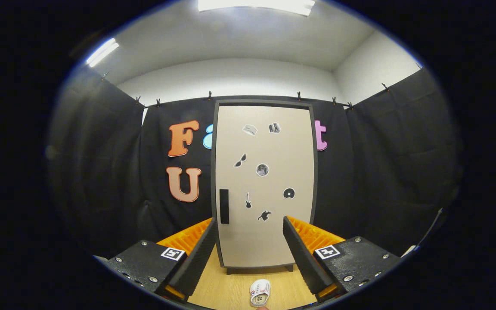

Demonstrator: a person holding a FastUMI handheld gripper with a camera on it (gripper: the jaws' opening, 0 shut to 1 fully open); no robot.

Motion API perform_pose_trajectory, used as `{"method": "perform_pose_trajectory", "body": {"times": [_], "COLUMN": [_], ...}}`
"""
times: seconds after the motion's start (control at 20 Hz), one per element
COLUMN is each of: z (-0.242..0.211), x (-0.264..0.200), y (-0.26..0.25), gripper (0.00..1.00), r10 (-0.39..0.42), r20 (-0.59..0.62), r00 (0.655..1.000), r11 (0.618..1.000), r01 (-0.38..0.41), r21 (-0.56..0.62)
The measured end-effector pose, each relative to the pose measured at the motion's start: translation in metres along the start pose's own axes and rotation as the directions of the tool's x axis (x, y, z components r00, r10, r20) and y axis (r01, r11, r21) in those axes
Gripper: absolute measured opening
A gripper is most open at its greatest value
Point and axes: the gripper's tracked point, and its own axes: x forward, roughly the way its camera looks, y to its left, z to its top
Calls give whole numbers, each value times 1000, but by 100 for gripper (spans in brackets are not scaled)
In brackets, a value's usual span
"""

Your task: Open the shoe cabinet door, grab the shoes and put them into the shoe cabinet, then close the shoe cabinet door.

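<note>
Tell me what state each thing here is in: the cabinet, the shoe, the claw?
Shoe cabinet door: closed, handle at its left edge.
Shoe: lying on the wooden floor in front of the cabinet, between the fingers, not gripped.
Claw: open, fingers spread, holding nothing.

1 shoe cabinet [263,241], 1 shoe [260,292], 7 stickers [262,169], tongs [248,254] apart, empty.

The camera rides on the claw [250,254], low over the tabletop [230,288], facing straight at the shoe cabinet [265,181] from near, its closed door square-on beyond the parted fingers.
</note>
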Motion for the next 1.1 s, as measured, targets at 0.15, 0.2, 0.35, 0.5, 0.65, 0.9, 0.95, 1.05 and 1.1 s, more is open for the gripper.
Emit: {"method": "perform_pose_trajectory", "body": {"times": [0.15,0.2,0.35,0.5,0.65,0.9,0.95,1.05,1.1], "z": [-1,-1,-4,-7,-13,-30,-32,-39,-42], "x": [2,3,6,11,22,51,57,71,78], "y": [-1,-1,-1,0,6,20,24,31,34], "gripper": [94,94,94,94,94,94,94,94,94], "r10": [-1,-1,-1,1,9,28,32,44,49], "r20": [-3,-5,-10,-15,-24,-49,-54,-65,-71], "r00": [1000,1000,1000,1000,1000,998,998,997,996], "r11": [1000,1000,1000,1000,1000,1000,999,999,999], "r01": [1,1,1,-1,-9,-27,-31,-43,-48], "r21": [5,6,5,8,15,14,15,17,17]}}
